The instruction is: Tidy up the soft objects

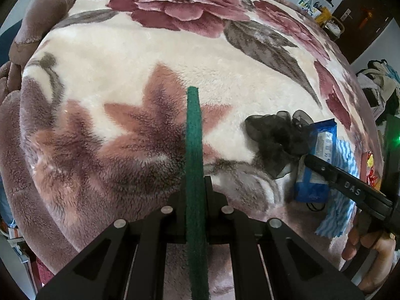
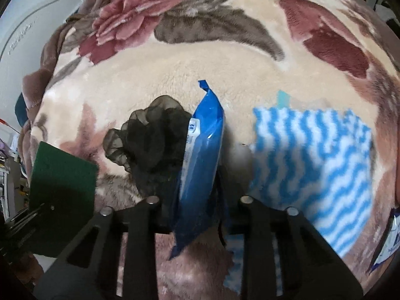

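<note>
Green scouring pad point(image 1: 193, 155) pinched edge-on in left gripper point(image 1: 194, 187), blue wipes pack point(image 2: 202, 155) clamped in right gripper point(image 2: 200, 190), both over floral blanket point(image 1: 125, 57) beside black scrunchie point(image 2: 150, 140); likely mid-carry, next needing a setting-down spot.

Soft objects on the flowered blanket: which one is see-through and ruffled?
The black sheer scrunchie, lying against the blue packet held in the right gripper. The green scouring pad and blue-and-white striped cloth are opaque and flat.
</note>
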A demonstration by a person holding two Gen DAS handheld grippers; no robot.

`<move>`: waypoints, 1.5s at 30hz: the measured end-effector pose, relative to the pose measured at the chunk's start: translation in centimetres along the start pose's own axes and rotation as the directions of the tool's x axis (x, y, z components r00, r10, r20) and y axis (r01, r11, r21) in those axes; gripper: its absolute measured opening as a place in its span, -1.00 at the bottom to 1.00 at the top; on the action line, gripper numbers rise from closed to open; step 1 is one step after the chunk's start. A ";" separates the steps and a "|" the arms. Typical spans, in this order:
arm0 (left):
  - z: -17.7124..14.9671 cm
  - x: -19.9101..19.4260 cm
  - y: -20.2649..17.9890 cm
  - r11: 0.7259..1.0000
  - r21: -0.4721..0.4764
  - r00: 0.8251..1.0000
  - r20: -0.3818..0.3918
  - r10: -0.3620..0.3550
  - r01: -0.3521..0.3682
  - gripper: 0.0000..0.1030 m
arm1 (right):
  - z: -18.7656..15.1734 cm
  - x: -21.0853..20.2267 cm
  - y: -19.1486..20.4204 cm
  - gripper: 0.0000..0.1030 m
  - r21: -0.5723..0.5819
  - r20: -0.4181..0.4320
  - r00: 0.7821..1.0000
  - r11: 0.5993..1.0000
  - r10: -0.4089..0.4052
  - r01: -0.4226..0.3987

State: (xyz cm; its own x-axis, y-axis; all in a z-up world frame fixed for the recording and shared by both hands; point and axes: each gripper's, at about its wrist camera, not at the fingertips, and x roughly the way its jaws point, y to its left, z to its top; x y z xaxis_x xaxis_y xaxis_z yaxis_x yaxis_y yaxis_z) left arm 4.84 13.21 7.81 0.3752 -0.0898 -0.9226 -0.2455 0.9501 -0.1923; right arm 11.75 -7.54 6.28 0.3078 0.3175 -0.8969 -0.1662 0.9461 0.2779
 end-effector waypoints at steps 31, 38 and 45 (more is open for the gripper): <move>-4.7 -9.7 -11.0 0.979 0.197 0.989 0.125 -0.084 0.058 -0.89 | -7.6 -13.9 -4.1 -0.58 0.036 0.190 0.982 0.999 0.000 -0.007; -5.3 -9.7 -14.3 0.964 0.254 0.988 0.116 -0.105 0.072 -0.89 | -8.7 -16.4 -6.7 -0.58 0.076 0.229 0.973 0.997 -0.035 0.018; -5.9 -10.0 -18.1 0.944 0.318 0.985 0.111 -0.131 0.090 -0.89 | -9.5 -18.9 -9.4 -0.58 0.122 0.269 0.961 0.992 -0.062 0.029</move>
State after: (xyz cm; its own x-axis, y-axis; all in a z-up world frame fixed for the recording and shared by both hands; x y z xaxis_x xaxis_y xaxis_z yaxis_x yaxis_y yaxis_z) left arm 0.24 -4.86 18.60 0.5011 -0.1798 -0.8465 0.0858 0.9837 -0.1581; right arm -1.46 -23.03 17.35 0.5580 0.2638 -0.7868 -0.0410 0.9557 0.2914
